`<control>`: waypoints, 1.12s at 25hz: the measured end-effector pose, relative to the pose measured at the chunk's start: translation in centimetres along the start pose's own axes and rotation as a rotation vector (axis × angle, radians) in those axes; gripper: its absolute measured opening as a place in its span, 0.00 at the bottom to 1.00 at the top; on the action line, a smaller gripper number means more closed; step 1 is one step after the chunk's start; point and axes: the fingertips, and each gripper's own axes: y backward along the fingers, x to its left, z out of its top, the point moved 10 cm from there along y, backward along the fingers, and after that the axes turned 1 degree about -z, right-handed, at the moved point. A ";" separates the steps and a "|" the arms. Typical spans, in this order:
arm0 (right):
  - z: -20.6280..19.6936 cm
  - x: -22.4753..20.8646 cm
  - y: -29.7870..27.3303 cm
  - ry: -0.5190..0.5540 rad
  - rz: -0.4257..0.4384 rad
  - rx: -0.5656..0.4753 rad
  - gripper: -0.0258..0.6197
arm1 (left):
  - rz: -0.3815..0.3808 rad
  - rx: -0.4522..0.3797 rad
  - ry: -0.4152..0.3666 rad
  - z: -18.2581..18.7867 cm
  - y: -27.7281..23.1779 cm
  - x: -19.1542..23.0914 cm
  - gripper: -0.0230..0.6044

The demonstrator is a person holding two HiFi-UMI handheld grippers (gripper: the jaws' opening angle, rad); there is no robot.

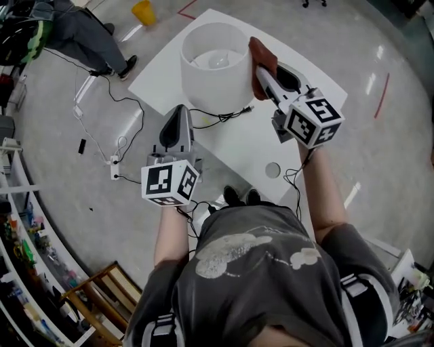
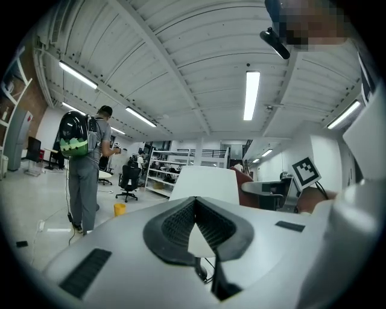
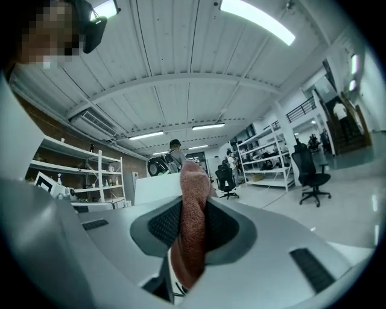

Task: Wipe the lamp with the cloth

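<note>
Far out to the left of the left fingers, a bystander [image 1: 88, 34] stands on the floor, and a yellow bucket [image 1: 143, 12] sits further back. Next across is the left gripper [image 1: 180, 110], hanging over the near left edge of the white bench [image 1: 237, 152]. Its own view has the left gripper [image 2: 194, 202] with fingers [image 2: 174, 224] pressed together at the tips, nothing caught between them. A black cable [image 1: 220, 116] trails across the bench just ahead of those fingertips.

Straight ahead of the left fingers, and clear of them, stands the lamp [image 1: 215, 68], upright on the bench. Its white drum shade is open at the top, with the bulb [image 1: 218, 59] showing inside. From the left gripper view the lamp [image 2: 205, 184] rises just past the fingertips.

Over on the right, the right gripper [image 1: 263, 73] comes in at the lamp's right side. Its fingers are clamped on the reddish-brown cloth [image 1: 260, 55], which lies against the right side of the shade. The right gripper view confirms it: the right gripper [image 3: 192, 208] pinches the cloth [image 3: 190, 235] as a standing fold that pokes up past the fingertips. The lamp [image 3: 155, 189] is just beyond, a little to their left. On the near side of the right fingers, a small grey disc [image 1: 272, 169] lies on the bench.
</note>
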 end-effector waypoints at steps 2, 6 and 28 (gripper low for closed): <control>-1.0 -0.4 0.0 -0.019 0.013 0.020 0.17 | 0.011 0.011 -0.025 0.3 0.5 -0.8 0.05; -3.2 -1.4 0.2 -0.066 0.036 0.053 0.17 | 0.050 0.023 -0.023 0.3 1.3 -1.7 0.05; -11.9 3.0 2.3 -0.174 -0.373 0.131 0.17 | -0.264 0.092 0.076 -3.1 -2.0 7.8 0.05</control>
